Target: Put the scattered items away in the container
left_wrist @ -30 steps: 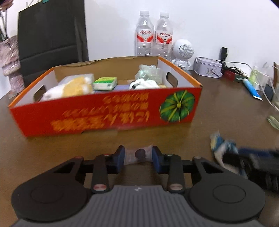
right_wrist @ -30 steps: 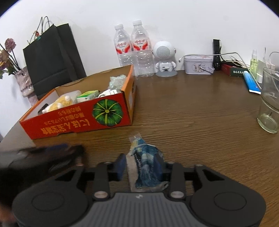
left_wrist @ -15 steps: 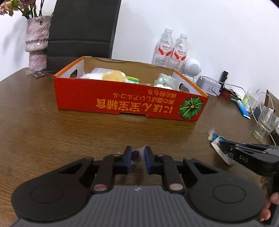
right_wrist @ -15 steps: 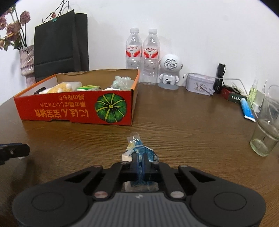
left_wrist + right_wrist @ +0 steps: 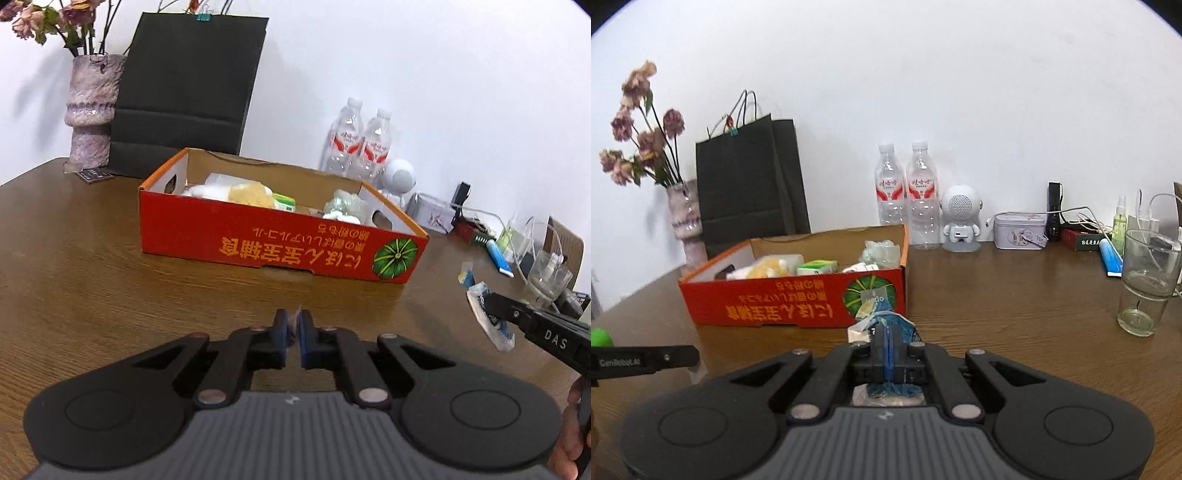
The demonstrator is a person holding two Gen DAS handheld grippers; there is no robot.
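Wide brown bench (image 5: 74,258), and on it the red cardboard box (image 5: 280,247) sits open-topped, with a yellow-and-white soft item and a green packet among what's inside. Right gripper (image 5: 886,354) is up off the bench, fingers clamped on a blue-and-white wrapper (image 5: 879,317) in front of the box's near wall. Left gripper (image 5: 291,339) hovers lower down, fingers pinched nearly together on a small clear bit (image 5: 294,321), too tiny to identify
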